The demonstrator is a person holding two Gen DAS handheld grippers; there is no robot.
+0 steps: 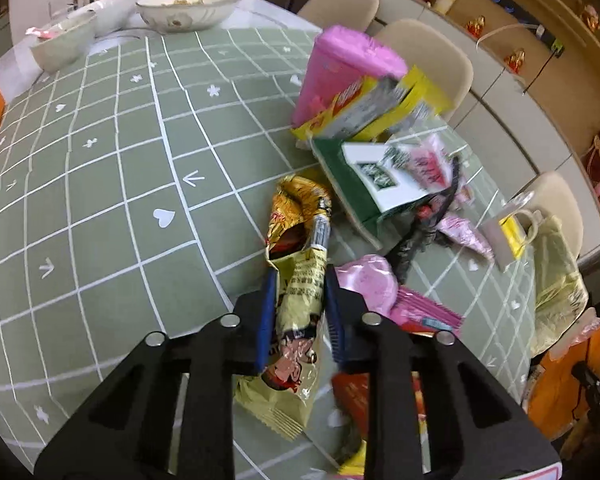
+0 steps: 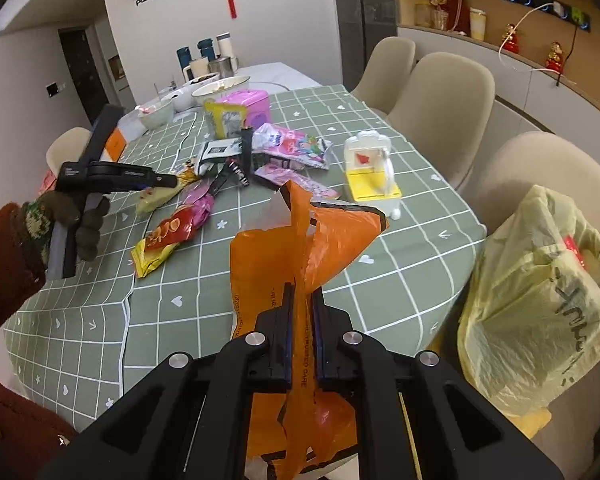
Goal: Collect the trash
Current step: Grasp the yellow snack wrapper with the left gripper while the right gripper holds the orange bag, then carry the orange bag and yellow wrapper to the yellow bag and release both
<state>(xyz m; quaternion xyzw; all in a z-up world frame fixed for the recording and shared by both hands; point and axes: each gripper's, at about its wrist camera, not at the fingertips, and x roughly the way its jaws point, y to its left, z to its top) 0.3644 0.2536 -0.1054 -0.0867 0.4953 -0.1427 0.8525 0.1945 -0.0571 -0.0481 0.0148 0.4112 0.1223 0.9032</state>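
Note:
My left gripper [image 1: 300, 280] is shut on a yellow snack wrapper [image 1: 300, 300] and holds it just above the green checked table [image 1: 100, 200]. Its golden crumpled end [image 1: 296, 208] points ahead. More trash lies to its right: a pink wrapper [image 1: 368, 284], a red wrapper [image 1: 356, 396], a green-and-white box [image 1: 364, 184] and a yellow packet [image 1: 380, 108] against a pink container [image 1: 340, 68]. My right gripper [image 2: 302, 296] is shut on an orange plastic bag [image 2: 320, 240] at the table's near edge. The left gripper [image 2: 156, 182] also shows there, over the trash pile [image 2: 236, 164].
Bowls [image 1: 188, 8] and cups [image 2: 212, 60] stand at the table's far end. A white-and-yellow toy box [image 2: 372, 172] stands on the right side. Beige chairs [image 2: 440, 96] line the right edge; a full pale-yellow bag [image 2: 540, 300] sits on the nearest one.

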